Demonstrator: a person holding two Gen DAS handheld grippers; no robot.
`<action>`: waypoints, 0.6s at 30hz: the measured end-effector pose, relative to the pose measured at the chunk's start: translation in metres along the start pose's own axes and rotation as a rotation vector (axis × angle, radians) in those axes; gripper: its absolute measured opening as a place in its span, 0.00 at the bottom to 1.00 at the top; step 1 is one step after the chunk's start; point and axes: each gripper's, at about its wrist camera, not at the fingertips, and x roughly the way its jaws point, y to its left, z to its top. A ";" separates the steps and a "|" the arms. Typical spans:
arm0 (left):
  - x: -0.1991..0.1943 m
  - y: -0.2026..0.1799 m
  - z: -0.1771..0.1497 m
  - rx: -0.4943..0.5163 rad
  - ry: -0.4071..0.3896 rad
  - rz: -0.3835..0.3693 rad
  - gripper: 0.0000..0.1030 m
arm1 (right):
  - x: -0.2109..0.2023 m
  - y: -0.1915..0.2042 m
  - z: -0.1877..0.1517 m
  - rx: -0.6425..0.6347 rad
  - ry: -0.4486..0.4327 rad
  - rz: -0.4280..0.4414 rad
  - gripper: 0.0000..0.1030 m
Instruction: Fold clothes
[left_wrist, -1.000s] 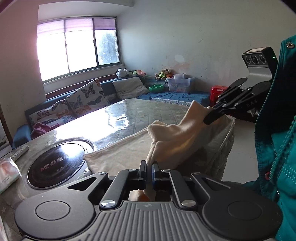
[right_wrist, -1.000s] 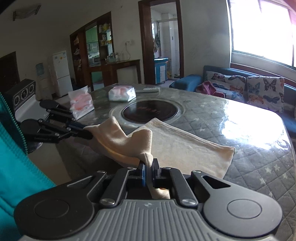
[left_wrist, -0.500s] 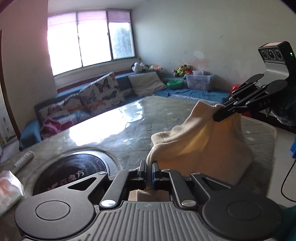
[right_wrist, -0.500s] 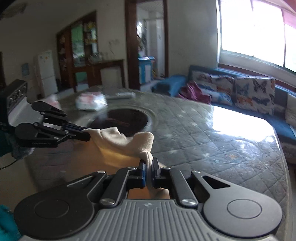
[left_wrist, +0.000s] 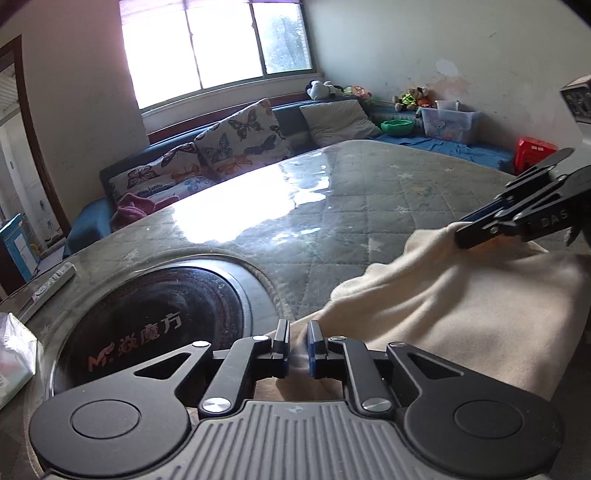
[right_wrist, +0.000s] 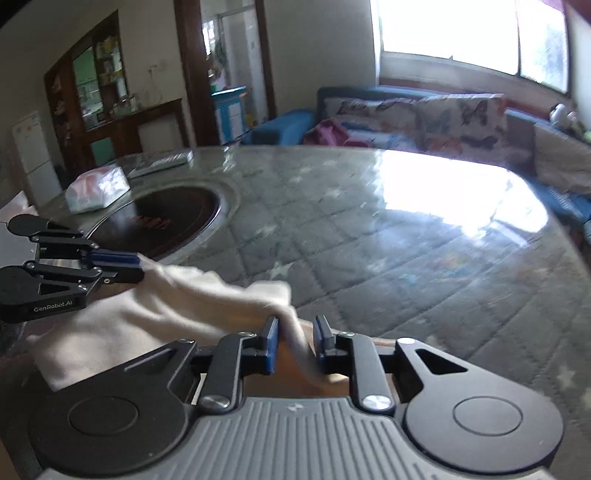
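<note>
A cream cloth (left_wrist: 450, 314) lies on the quilted table near its front edge, stretched between both grippers. My left gripper (left_wrist: 297, 345) has its jaws slightly parted, with the cloth's corner still between them; it also shows in the right wrist view (right_wrist: 138, 267). My right gripper (right_wrist: 294, 341) has its jaws parted wider, and a fold of the cloth (right_wrist: 173, 314) passes loosely between them. In the left wrist view my right gripper (left_wrist: 465, 230) sits at the cloth's far right corner.
A round black induction hob (left_wrist: 147, 325) is set into the table (left_wrist: 369, 206) left of the cloth. A tissue pack (right_wrist: 98, 188) and a remote (right_wrist: 162, 160) lie beyond it. A sofa with butterfly cushions (left_wrist: 240, 144) runs along the window wall.
Both grippers carried the cloth forward and down onto the table. Their jaws, shut tight on the cloth before, have now parted, the right wider than the left.
</note>
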 end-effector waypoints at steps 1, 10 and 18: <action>-0.002 0.002 0.002 -0.015 -0.005 0.007 0.11 | -0.004 0.001 0.002 -0.008 -0.016 -0.001 0.18; -0.006 -0.030 0.025 -0.083 -0.004 -0.189 0.11 | 0.009 0.023 0.017 -0.039 -0.005 0.084 0.18; 0.029 -0.026 0.027 -0.120 0.064 -0.140 0.11 | 0.030 0.030 0.011 -0.041 0.011 0.034 0.19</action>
